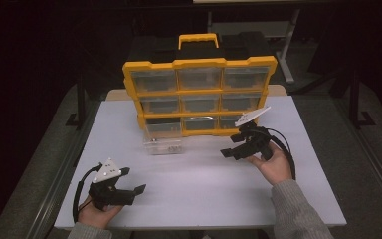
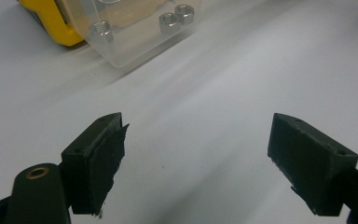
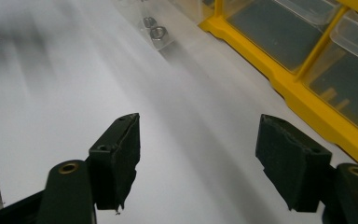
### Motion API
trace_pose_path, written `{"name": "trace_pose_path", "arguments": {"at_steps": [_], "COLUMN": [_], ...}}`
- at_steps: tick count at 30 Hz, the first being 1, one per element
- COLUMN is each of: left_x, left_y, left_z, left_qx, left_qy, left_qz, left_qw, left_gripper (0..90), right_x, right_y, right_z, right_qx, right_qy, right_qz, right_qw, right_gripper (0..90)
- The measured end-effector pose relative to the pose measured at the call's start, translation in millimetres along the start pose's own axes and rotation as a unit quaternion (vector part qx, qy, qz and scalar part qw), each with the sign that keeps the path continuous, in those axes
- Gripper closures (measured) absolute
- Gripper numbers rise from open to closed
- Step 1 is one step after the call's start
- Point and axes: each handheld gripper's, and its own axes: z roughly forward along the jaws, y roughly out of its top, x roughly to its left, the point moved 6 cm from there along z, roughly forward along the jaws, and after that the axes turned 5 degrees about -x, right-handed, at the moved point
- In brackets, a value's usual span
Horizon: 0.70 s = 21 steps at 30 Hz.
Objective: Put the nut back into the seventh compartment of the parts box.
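Left gripper (image 1: 132,181) sits at the near-left of the white tabletop (image 1: 204,184), held in the person's left hand (image 1: 97,215), jaws spread wide with nothing between them; the left gripper view shows bare table in the gap and both black pads (image 2: 103,158) clear of everything. Right gripper (image 1: 231,152) is farther up on the right side, held in the right hand (image 1: 273,164), grey three-cornered plate (image 1: 251,116) tilted on top; jaws also wide apart and empty, pads (image 3: 121,154) hanging over plain table in the right gripper view. Between the two and farther back, the small clear plastic drawer (image 1: 163,145) lies on the table, pulled out of the rack, with a few steel hex nuts (image 2: 168,19) inside it. It's well apart from both grippers, just in front of the lower-left slot of the yellow plastic organiser case (image 1: 199,94). The case stands upright at the far middle of the table, three rows of clear drawers, yellow carry handle (image 1: 198,40) on top. Right gripper is near the case's lower-right corner, not touching it.
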Motion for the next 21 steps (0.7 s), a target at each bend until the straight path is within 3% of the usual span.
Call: {"name": "trace_pose_path", "arguments": {"at_steps": [15,21], "left_x": [-0.5,-0.8], "left_y": [0.7,0.2], "left_z": [0.9,0.2], "left_qx": [-0.006,-0.003], "left_qy": [-0.001,0.000], "left_qz": [-0.008,-0.011], "left_qw": [1.0000,0.9999], "left_gripper": [18.3,18.2], "right_x": [-9.0,-9.9], "right_y": [-26.6,-38.9], "right_z": [-15.7,-18.3], "right_qx": [-0.018,-0.009], "right_qy": [-0.024,-0.038], "right_qz": [0.010,0.017], "right_qw": [0.9995,0.9991], "right_gripper": [23.2,19.4]}}
